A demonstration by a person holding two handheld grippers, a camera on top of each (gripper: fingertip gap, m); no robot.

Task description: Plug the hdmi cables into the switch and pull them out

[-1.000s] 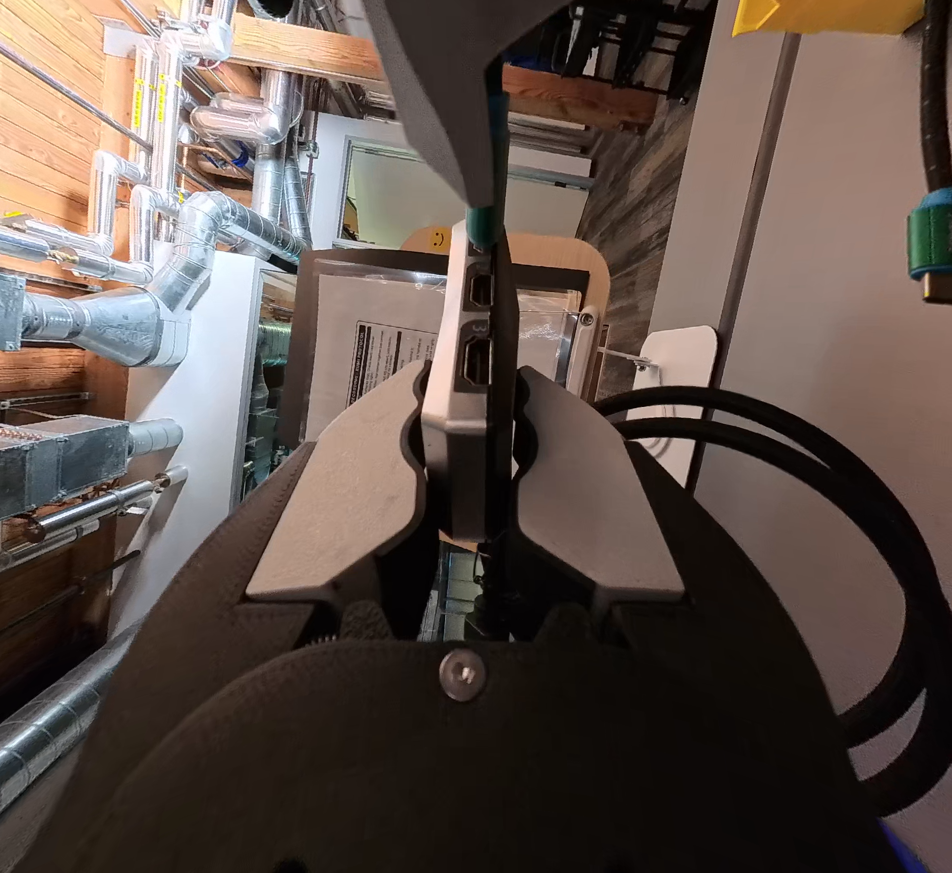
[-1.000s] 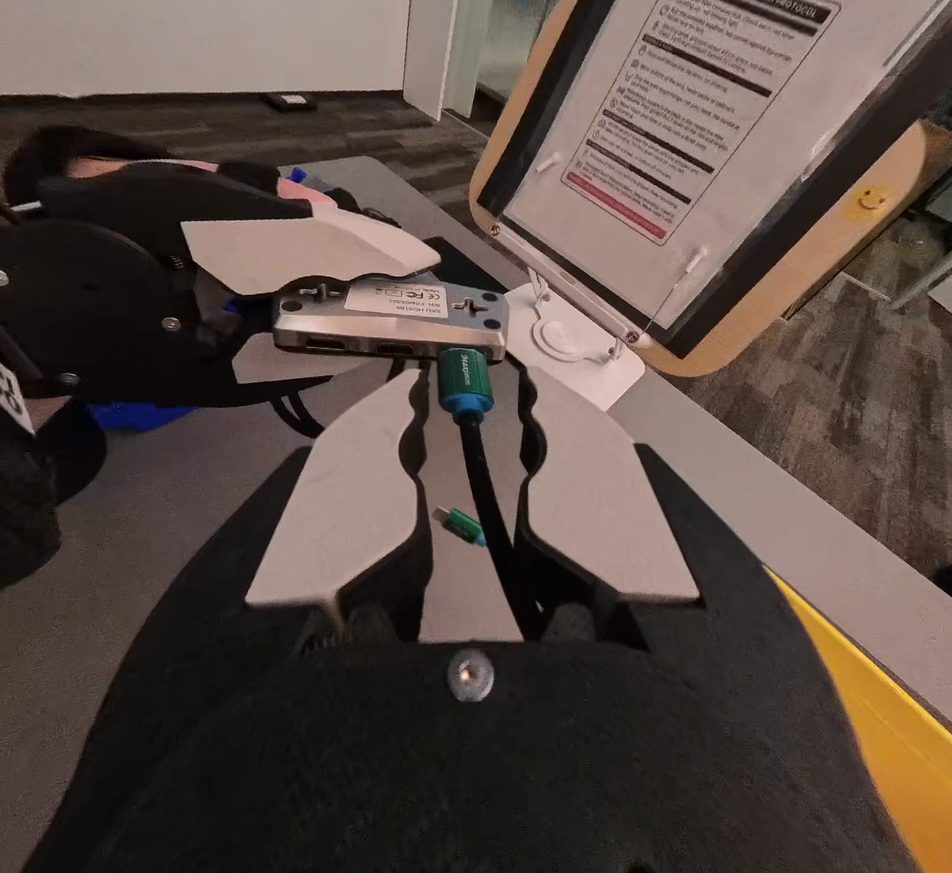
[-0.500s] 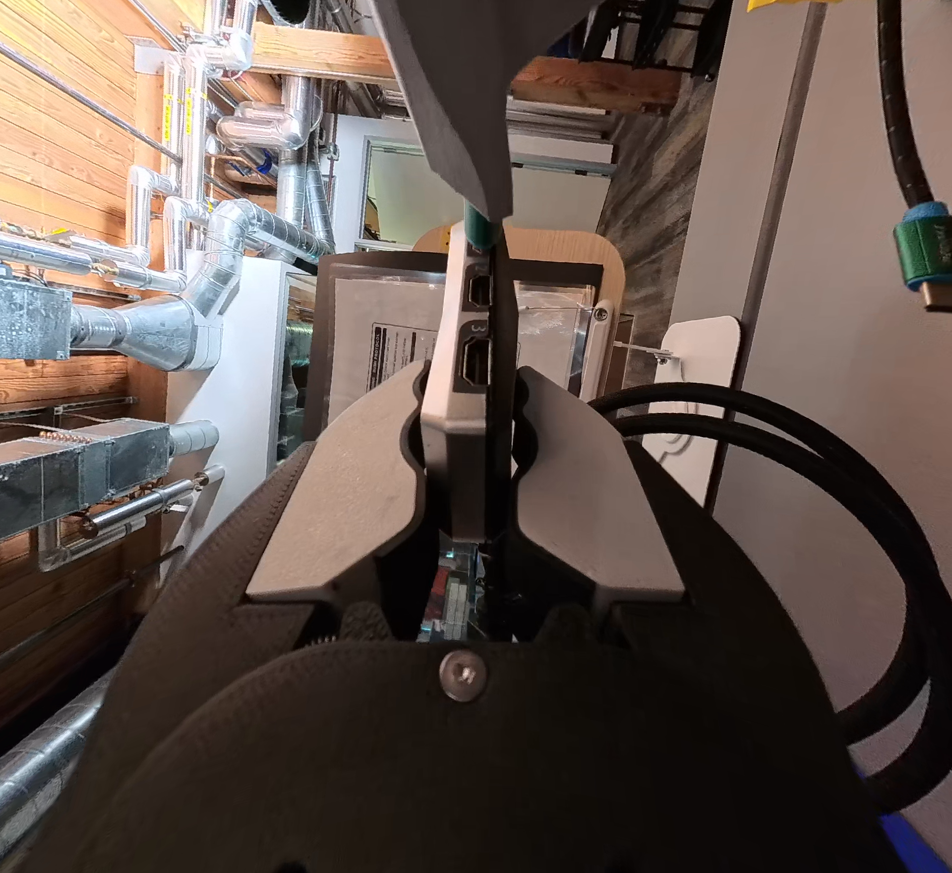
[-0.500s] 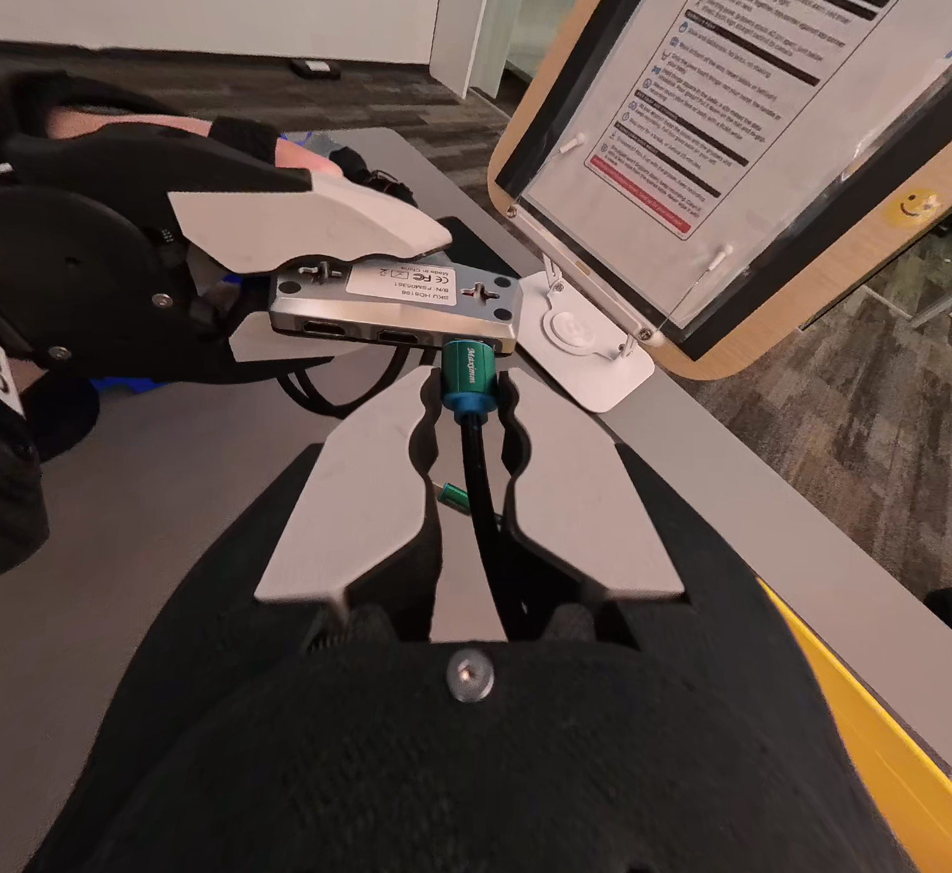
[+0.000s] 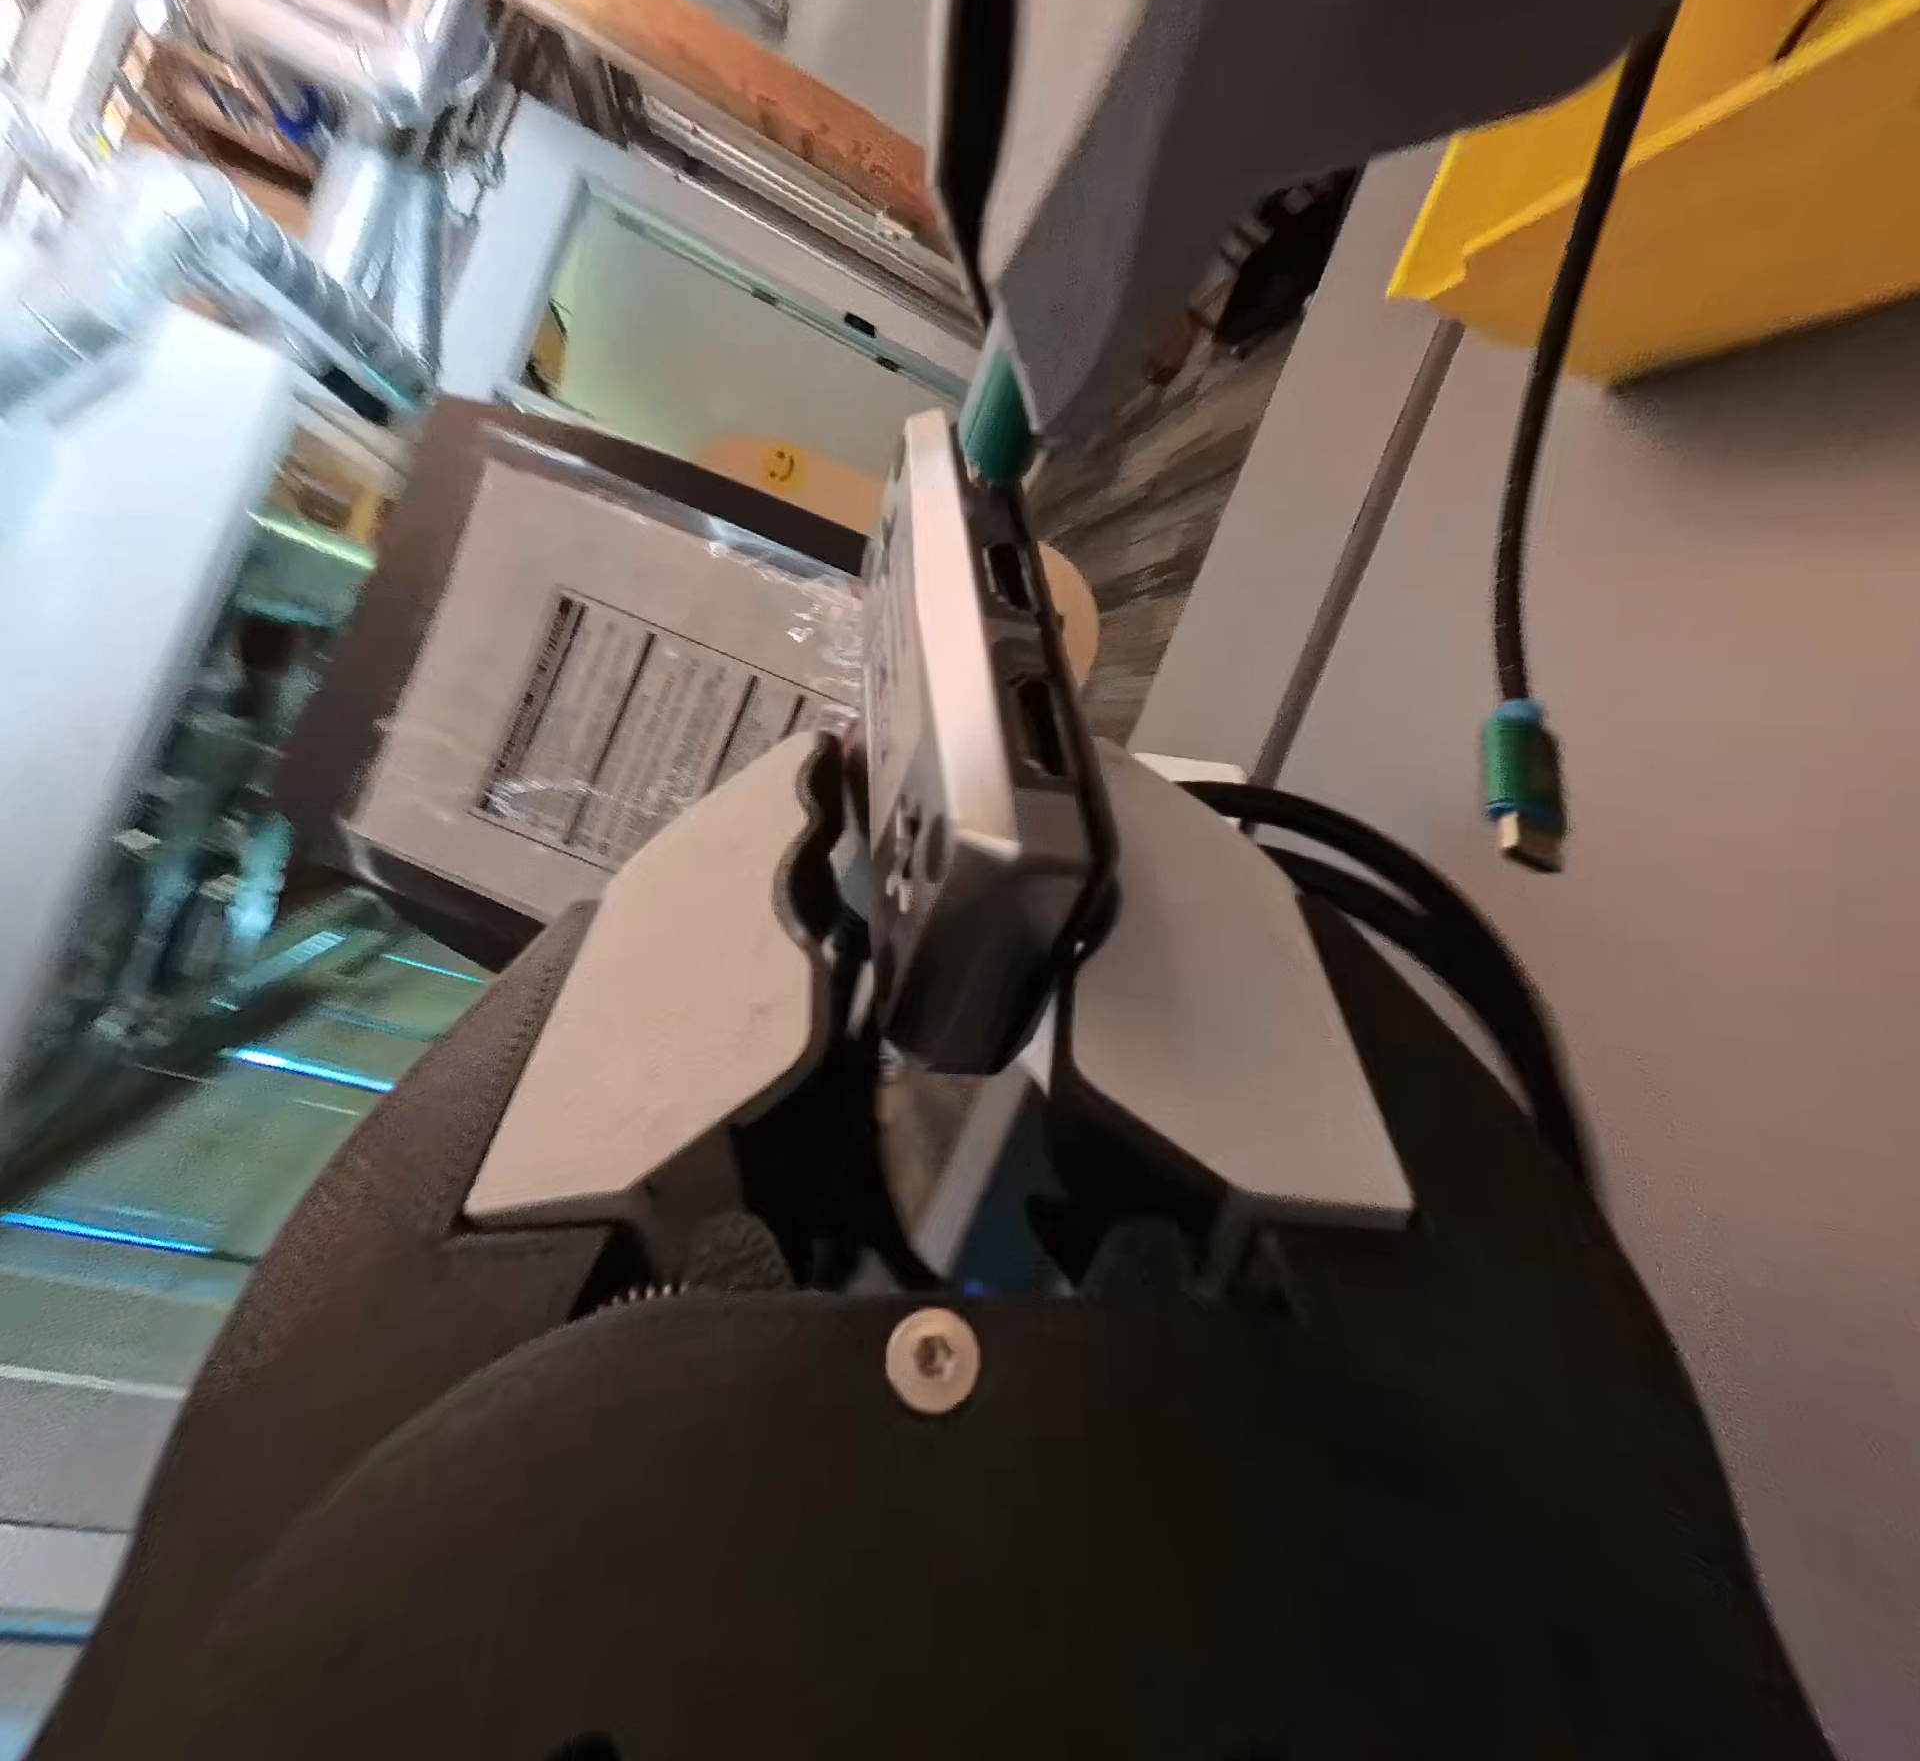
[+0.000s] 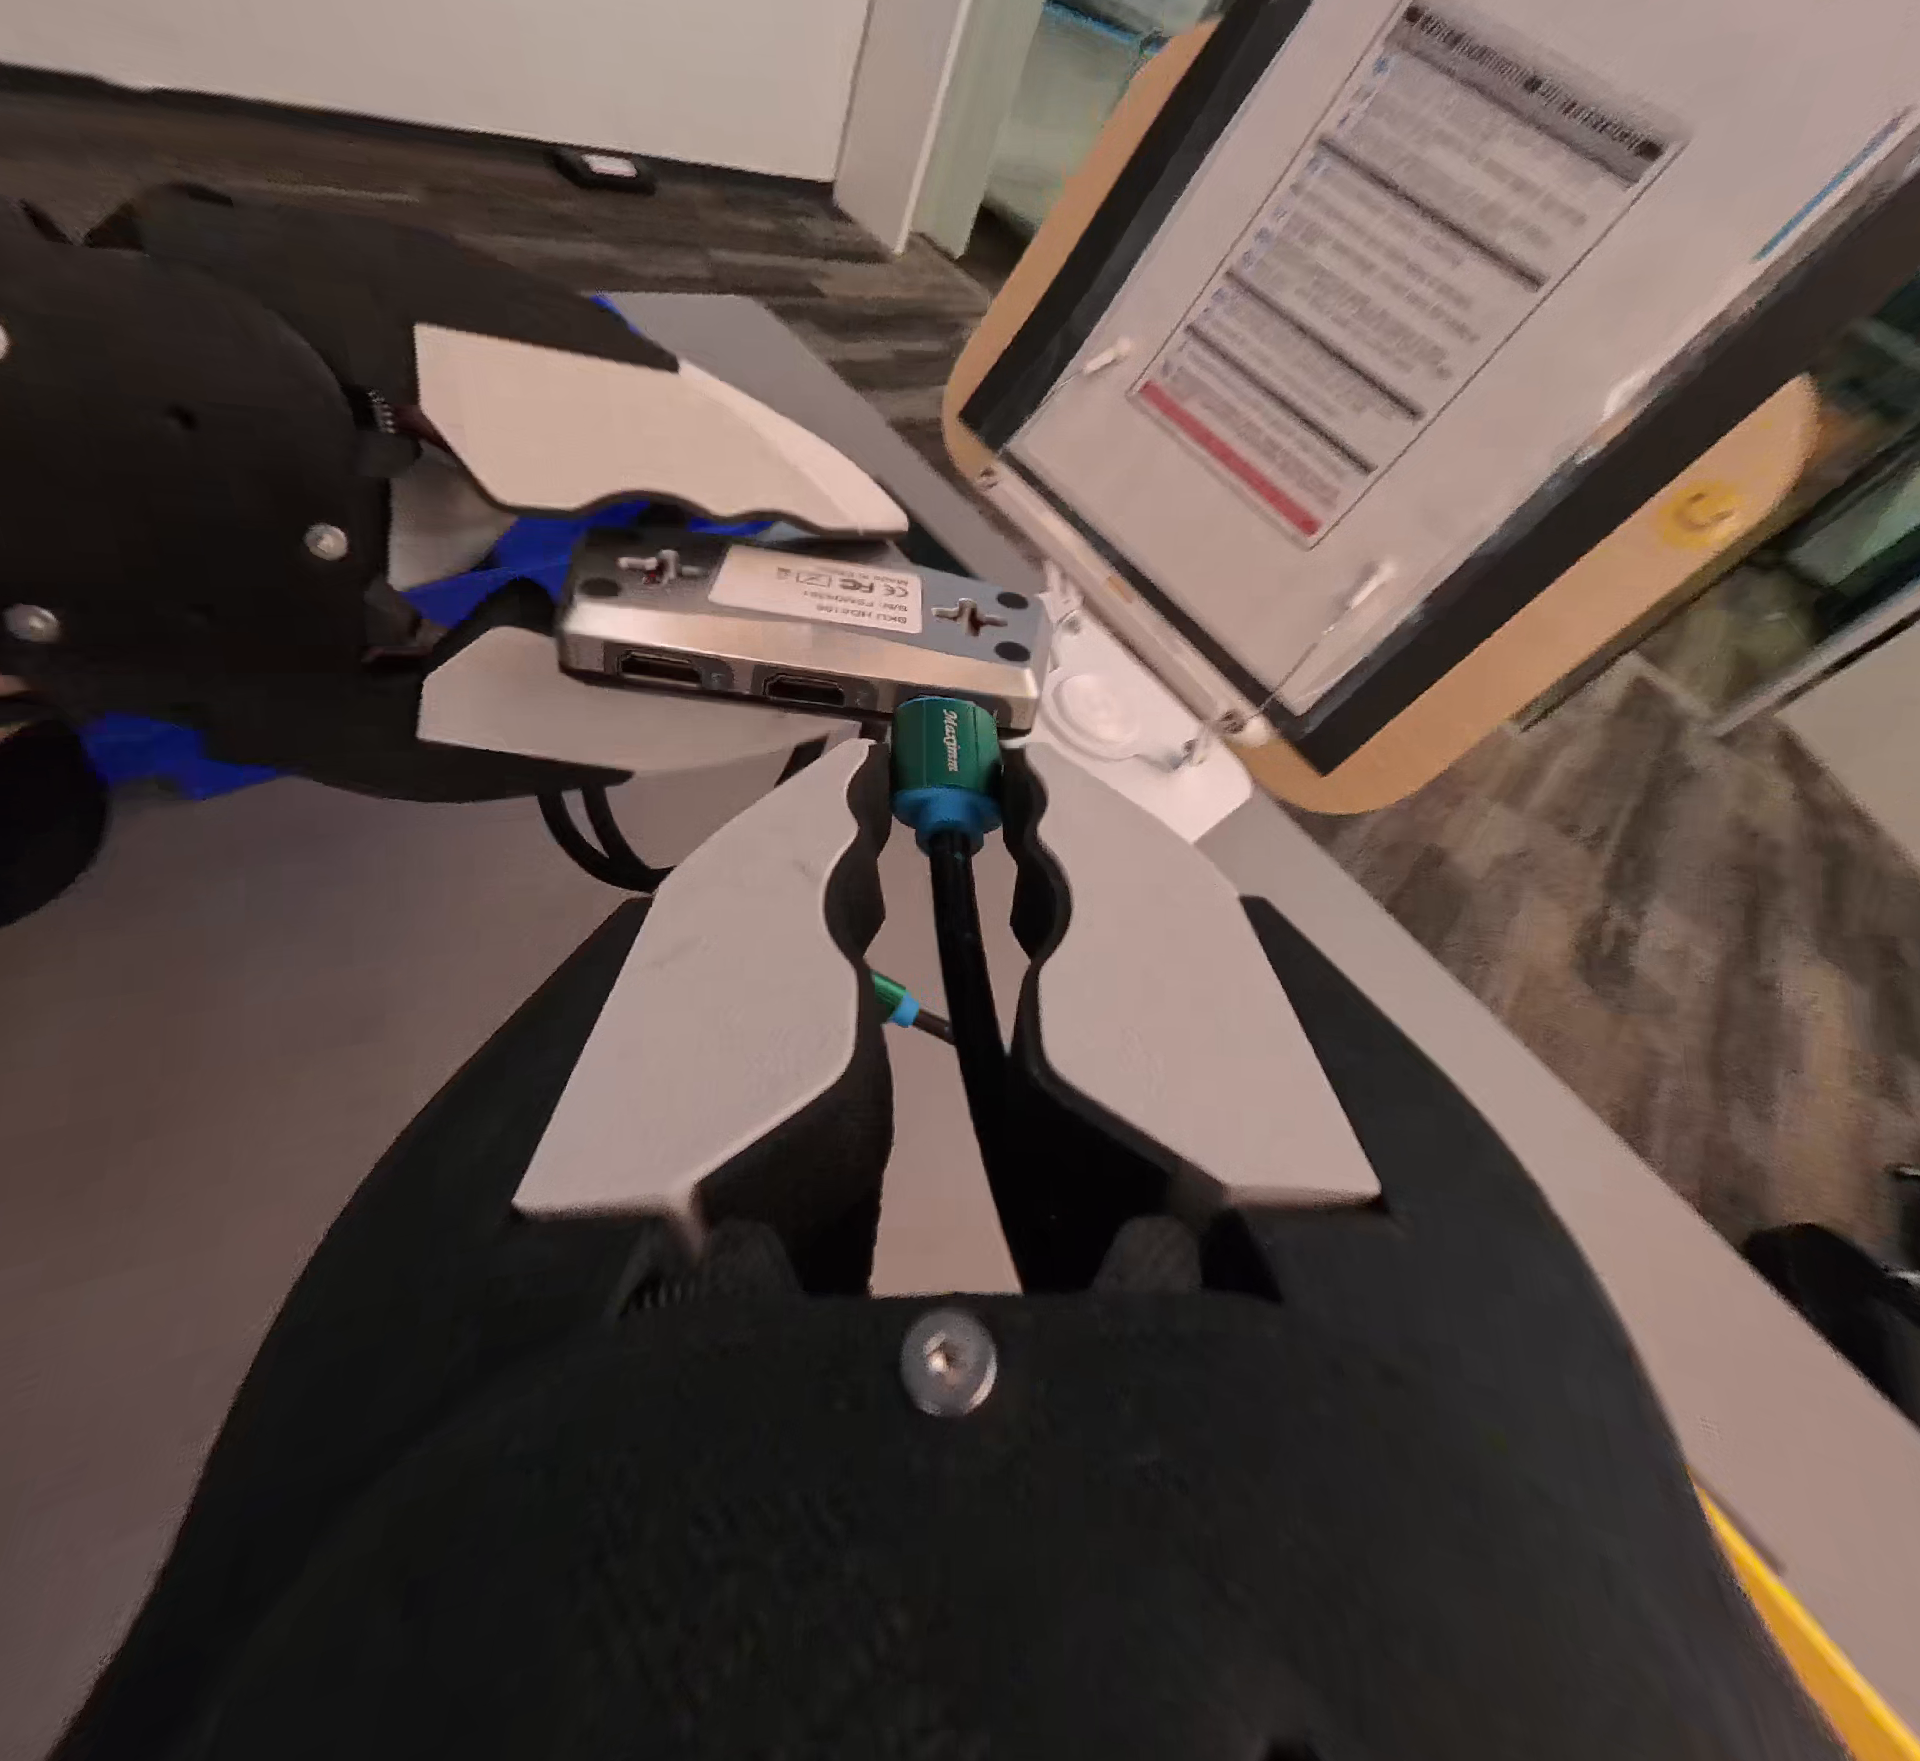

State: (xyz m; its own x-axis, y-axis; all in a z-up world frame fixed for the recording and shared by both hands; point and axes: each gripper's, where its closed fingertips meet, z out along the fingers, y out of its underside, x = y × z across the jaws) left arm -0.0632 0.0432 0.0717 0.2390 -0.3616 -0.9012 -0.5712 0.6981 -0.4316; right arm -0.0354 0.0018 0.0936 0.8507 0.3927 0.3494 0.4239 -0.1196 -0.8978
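Observation:
My left gripper (image 5: 966, 766) has the silver HDMI switch (image 5: 940, 672) between its fingers. The jaws stand wider than the switch, which tilts against one finger with a gap to the other. In the right wrist view the switch (image 6: 810, 599) shows two empty ports. A green HDMI plug (image 6: 945, 745) with a blue collar sits in its end port. My right gripper (image 6: 945, 755) is shut on that plug, which also shows in the left wrist view (image 5: 992, 423). A second green plug (image 5: 1522, 776) hangs free on its black cable.
A framed printed sheet (image 6: 1403, 309) on a white base (image 6: 1132, 735) stands close behind the switch at the edge of the grey table (image 6: 260, 984). A yellow bin (image 5: 1662, 205) lies to the right. Black cable loops (image 5: 1403, 880) lie under the left gripper. The left gripper's tips are roughly 6 cm from the right gripper's.
My right gripper closed onto the plugged-in green plug. My left gripper's jaws widened and the switch tilted between them. The left view swung and blurred.

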